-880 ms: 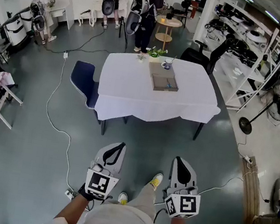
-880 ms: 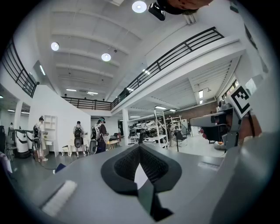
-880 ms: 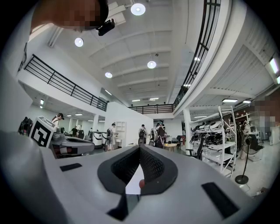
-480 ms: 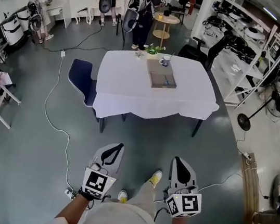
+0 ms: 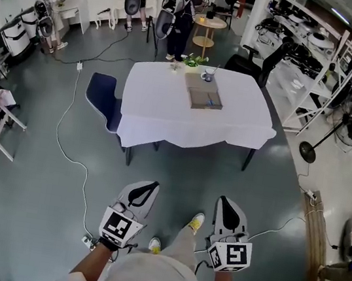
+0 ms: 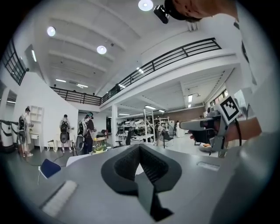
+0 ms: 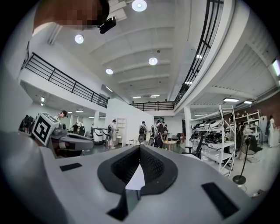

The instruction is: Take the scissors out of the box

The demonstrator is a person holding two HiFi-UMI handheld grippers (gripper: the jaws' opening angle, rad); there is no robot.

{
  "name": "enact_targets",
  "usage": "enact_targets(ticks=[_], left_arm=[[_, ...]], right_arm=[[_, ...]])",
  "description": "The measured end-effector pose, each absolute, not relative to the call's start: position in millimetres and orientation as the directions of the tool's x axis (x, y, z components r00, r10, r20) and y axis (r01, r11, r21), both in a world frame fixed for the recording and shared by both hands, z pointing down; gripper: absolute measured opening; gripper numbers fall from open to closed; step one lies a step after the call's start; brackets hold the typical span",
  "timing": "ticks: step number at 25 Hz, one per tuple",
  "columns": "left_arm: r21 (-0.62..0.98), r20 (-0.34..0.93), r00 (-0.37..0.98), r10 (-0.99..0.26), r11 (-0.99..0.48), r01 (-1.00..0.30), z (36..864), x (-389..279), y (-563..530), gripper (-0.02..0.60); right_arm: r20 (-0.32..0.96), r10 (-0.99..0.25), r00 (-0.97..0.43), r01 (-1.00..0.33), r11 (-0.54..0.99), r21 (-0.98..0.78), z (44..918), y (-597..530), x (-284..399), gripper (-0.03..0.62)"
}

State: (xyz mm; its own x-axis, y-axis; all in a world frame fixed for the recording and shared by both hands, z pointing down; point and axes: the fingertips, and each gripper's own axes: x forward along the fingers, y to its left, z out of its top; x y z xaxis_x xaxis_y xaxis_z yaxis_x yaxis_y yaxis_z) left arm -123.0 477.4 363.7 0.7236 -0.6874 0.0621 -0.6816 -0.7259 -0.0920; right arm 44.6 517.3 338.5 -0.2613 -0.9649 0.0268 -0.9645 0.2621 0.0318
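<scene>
A shallow brown box (image 5: 204, 97) lies open on the white-clothed table (image 5: 166, 118) several steps ahead of me. Something small and bluish shows inside it, too small to tell as scissors. My left gripper (image 5: 142, 189) and right gripper (image 5: 230, 206) are held low in front of the person's legs, far short of the table, both shut with nothing between the jaws. In the left gripper view the left gripper (image 6: 140, 147) points level at the table, with the right gripper (image 6: 209, 125) beside it. In the right gripper view the right gripper (image 7: 140, 149) shows the white cloth past its tips.
A cup (image 5: 207, 77) and a small plant (image 5: 192, 60) stand at the table's far edge. A blue chair (image 5: 105, 101) sits at its left side. A white cable (image 5: 64, 135) snakes over the floor. Shelving (image 5: 319, 73) and a fan (image 5: 309, 154) line the right; people (image 5: 179, 1) stand beyond.
The head view has shifted slightly, so the table sits a little higher and further left in frame. The left gripper has drifted a little to the left. Both grippers stay shut.
</scene>
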Motion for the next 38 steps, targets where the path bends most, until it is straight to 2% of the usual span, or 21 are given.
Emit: enact_targets(ticks=[5, 10, 16, 21, 26, 29, 34, 38], left_arm=[[-0.098, 0.025, 0.703, -0.710, -0.702, -0.705, 357.9, -125.4, 474.9, 0.023], [-0.086, 0.040, 0.708, -0.705, -0.709, -0.700, 362.1, -126.2, 474.1, 0.072], [-0.059, 0.038, 0.715, -0.698, -0.716, -0.696, 362.1, -127.5, 472.9, 0.145], [-0.031, 0.054, 0.734, -0.677, -0.736, -0.677, 373.6, -130.8, 469.4, 0.206], [-0.011, 0.061, 0.755, -0.653, -0.757, -0.654, 376.0, -126.9, 469.4, 0.353], [-0.004, 0.063, 0.759, -0.648, -0.761, -0.649, 380.1, -127.9, 466.3, 0.413], [0.029, 0.052, 0.779, -0.625, -0.778, -0.627, 385.5, -126.7, 455.2, 0.508], [0.024, 0.068, 0.774, -0.629, -0.775, -0.632, 396.9, -125.2, 436.8, 0.559]], right_arm=[[0.029, -0.967, -0.253, -0.966, 0.254, 0.043, 337.7, 516.0, 45.8, 0.009], [0.029, -0.968, -0.248, -0.968, 0.249, 0.043, 335.8, 513.4, 46.9, 0.051], [0.040, -0.968, -0.248, -0.967, 0.249, 0.041, 337.3, 511.1, 44.6, 0.135], [0.040, -0.969, -0.244, -0.968, 0.245, 0.051, 338.7, 507.7, 42.5, 0.214], [0.031, -0.969, -0.246, -0.968, 0.248, 0.048, 337.2, 508.6, 41.7, 0.416], [0.031, -0.968, -0.247, -0.967, 0.249, 0.062, 337.6, 509.4, 40.1, 0.517], [0.060, -0.970, -0.237, -0.968, 0.240, 0.069, 343.8, 503.0, 48.7, 0.591], [0.077, -0.971, -0.225, -0.972, 0.229, 0.055, 356.8, 485.5, 56.9, 0.592]])
